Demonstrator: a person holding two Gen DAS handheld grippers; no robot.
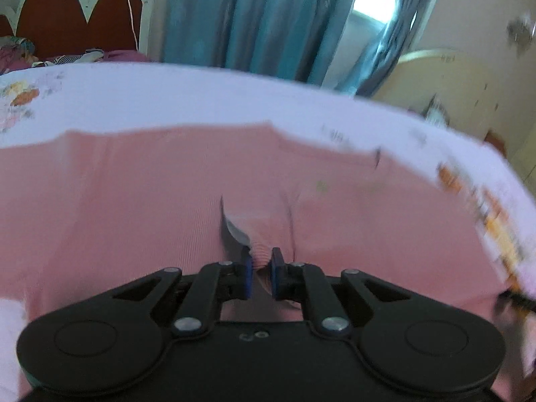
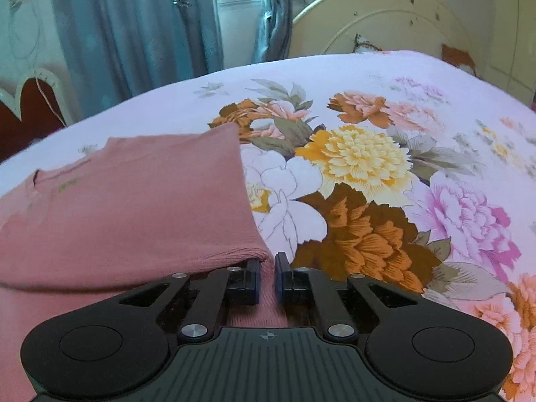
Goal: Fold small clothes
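A pink ribbed garment (image 1: 140, 197) lies spread on the floral bedsheet (image 1: 201, 100). My left gripper (image 1: 261, 269) is shut on a bunched fold of the pink garment, which rises between the blue pads. In the right wrist view the same pink garment (image 2: 134, 207) lies at the left, with its edge folded over. My right gripper (image 2: 268, 269) is shut on the garment's lower right corner, with pink cloth pinched between the pads. The left wrist view is blurred at the right.
The bedsheet (image 2: 385, 174) carries large printed flowers to the right of the garment. Blue curtains (image 2: 134, 33) and a window hang behind the bed. A cream headboard (image 2: 385, 20) stands at the far right, and a red and white one (image 1: 83, 13) at the far left.
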